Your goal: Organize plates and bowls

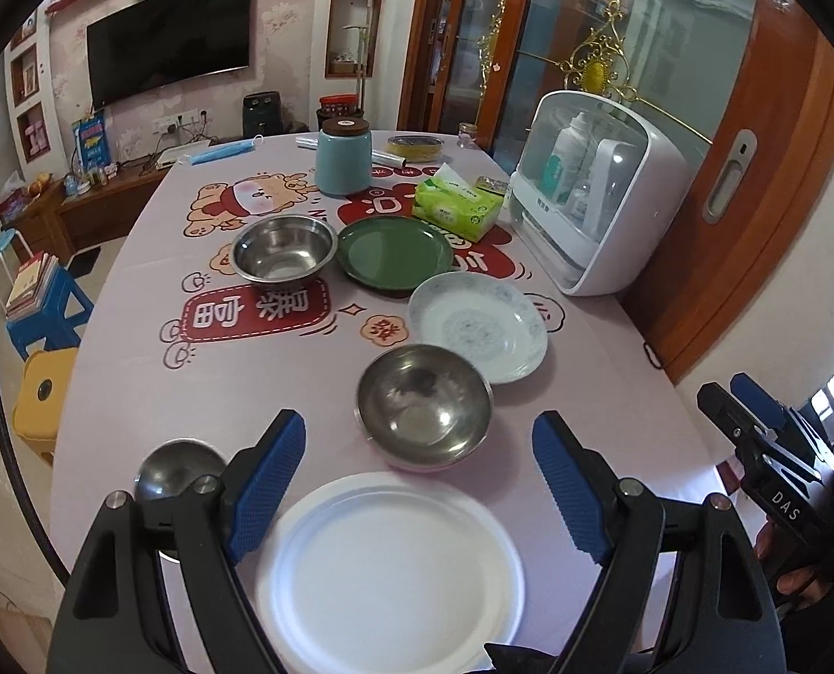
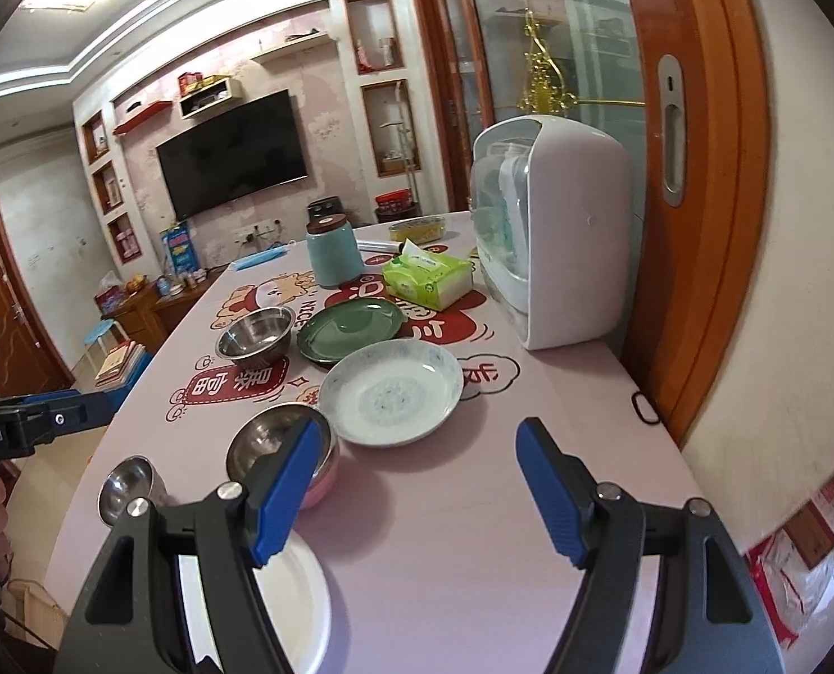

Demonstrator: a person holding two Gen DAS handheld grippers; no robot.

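My pads [image 1: 271, 483] are blue, rough with a fine knurled grain, on matt black plastic arms. Below them lies a matt white plate [image 1: 389, 573], paper by its look. Mid-frame, two steel bowls [image 1: 424, 399] [image 1: 282, 250] shine like mirrors. The green plate [image 1: 394, 250] and pale patterned plate [image 1: 479, 326] are glossy glazed. The tablecloth [image 1: 136, 393] looks smooth, printed, slightly sheened.

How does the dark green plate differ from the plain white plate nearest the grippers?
The dark green plate is glossy and sits farther off, beside the tissue pack; the plain white plate is matte and lies at the near table edge. Both are round, empty and flat on the tablecloth.
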